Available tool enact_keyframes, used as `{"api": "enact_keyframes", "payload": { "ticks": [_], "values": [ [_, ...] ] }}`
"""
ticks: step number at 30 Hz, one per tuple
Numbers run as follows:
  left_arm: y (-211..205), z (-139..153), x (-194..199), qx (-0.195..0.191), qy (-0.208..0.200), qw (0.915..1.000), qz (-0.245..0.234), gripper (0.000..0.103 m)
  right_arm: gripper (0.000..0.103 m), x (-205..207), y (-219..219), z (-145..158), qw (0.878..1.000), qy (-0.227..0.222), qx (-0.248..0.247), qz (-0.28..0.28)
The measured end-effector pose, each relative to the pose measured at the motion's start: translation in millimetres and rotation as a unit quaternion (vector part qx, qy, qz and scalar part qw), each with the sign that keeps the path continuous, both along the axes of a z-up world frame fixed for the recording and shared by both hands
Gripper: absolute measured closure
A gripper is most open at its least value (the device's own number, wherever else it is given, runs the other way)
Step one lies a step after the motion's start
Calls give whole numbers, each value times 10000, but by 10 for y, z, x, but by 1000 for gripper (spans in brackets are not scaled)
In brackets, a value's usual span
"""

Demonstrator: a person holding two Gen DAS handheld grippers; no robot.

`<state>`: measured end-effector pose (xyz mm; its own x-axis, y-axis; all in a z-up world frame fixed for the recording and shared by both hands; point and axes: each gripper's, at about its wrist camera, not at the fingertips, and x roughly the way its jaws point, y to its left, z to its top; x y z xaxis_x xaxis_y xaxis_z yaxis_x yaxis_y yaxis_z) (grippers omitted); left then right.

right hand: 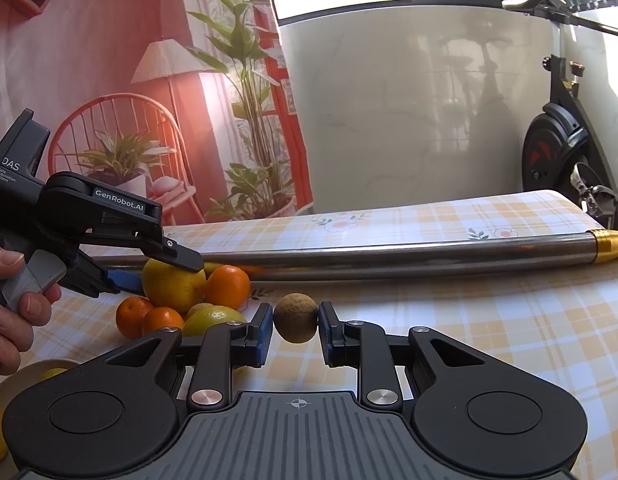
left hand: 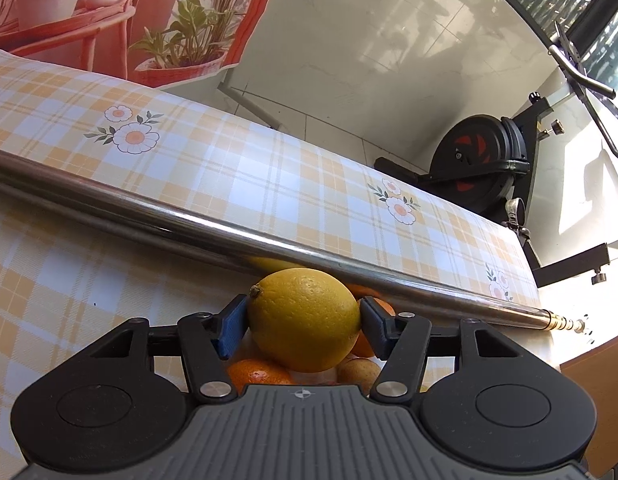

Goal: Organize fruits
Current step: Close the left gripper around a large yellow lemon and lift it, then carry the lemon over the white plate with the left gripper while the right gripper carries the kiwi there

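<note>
The left gripper [left hand: 303, 318] is down on the fruit pile, its blue pads [left hand: 233, 326] pressed against both sides of a big yellow lemon [left hand: 305, 320] — clamped on it. From the right wrist view the same lemon [right hand: 171, 284] sits at the top of the heap, with the left gripper [right hand: 165, 268] reaching in from the left and a hand [right hand: 13, 304] wrapped round its grip. Around it lie oranges [right hand: 228, 286], two smaller ones [right hand: 131, 316] lower left, and a greenish-yellow fruit [right hand: 213, 318] in front. Beneath the lemon there is a pale, speckled fruit [left hand: 359, 372] — hard to say which kind from here.

Over on the right, the right gripper [right hand: 296, 324] is closed tight on a small round brown fruit [right hand: 296, 323], held just off the checked tablecloth [right hand: 489, 320]. A long metal pole [right hand: 389, 256] lies across the table behind the pile. At lower left, the rim of a bowl [right hand: 17, 372] shows with something yellow in it.
</note>
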<state>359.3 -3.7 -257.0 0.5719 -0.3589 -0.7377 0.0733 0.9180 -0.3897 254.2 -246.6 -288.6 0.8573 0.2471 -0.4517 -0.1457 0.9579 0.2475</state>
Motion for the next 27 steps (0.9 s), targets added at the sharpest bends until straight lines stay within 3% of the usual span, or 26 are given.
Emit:
{"api": "enact_keyframes", "payload": {
  "ticks": [6, 11, 17, 27],
  "values": [
    [67, 251, -179, 114, -400, 9988, -270, 41, 80, 7, -25, -7, 10000, -4, 67, -5],
    [150, 605, -594, 558, -946, 9902, -857, 41, 80, -6, -36, -13, 10000, -28, 85, -33],
    [398, 783, -1076, 471, -1067, 9888, -926, 41, 80, -16, -33, -13, 9999, -22, 80, -80],
    [544, 807, -1593, 327, -1120, 9892, -888, 41, 81, -127, 64, 72, 9998, 204, -6, -80]
  ]
}}
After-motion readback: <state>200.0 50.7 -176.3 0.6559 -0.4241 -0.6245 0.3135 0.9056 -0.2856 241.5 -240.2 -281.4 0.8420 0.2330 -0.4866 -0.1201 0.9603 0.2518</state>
